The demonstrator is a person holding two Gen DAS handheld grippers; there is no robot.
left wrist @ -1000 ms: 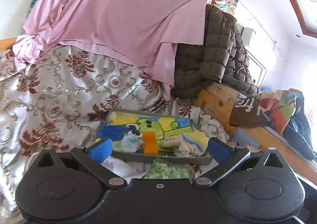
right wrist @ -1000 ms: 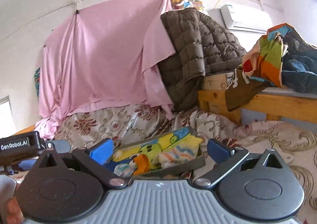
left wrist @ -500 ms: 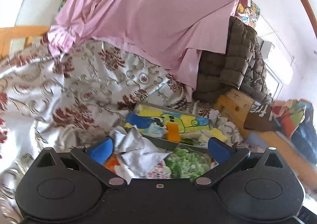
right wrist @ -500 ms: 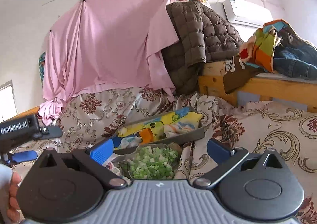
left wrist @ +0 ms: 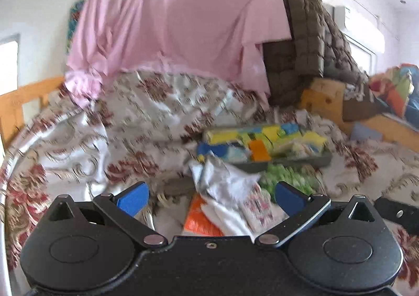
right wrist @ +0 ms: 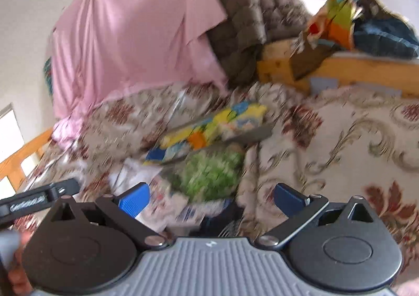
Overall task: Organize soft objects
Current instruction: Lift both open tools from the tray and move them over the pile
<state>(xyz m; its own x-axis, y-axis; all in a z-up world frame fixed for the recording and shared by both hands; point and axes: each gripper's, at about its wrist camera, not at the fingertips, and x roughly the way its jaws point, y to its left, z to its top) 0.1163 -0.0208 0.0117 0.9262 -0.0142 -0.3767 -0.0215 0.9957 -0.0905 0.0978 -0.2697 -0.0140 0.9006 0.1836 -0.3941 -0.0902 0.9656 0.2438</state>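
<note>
A grey tray (left wrist: 293,161) holding folded colourful cloths lies on the floral bedspread; it also shows in the right wrist view (right wrist: 251,136). In front of it lies a loose pile: a white cloth (left wrist: 222,178), an orange piece (left wrist: 196,220), a small patterned cloth (left wrist: 258,204) and a green-speckled cloth (left wrist: 285,175), also in the right wrist view (right wrist: 209,172). My left gripper (left wrist: 210,195) is open and empty just above the pile. My right gripper (right wrist: 210,195) is open and empty over the green cloth. Both views are motion-blurred.
A pink sheet (left wrist: 178,18) and a brown quilted jacket (left wrist: 309,54) hang behind the bed. A wooden bed frame (right wrist: 361,70) with piled clothes (right wrist: 366,18) stands at the right. Wooden rail (left wrist: 23,102) at the left. The left gripper's body (right wrist: 39,197) shows in the right wrist view.
Both grippers have pulled back and tilted down from the tray. The loose pile of cloths in front of the tray has come into view between the fingers.
</note>
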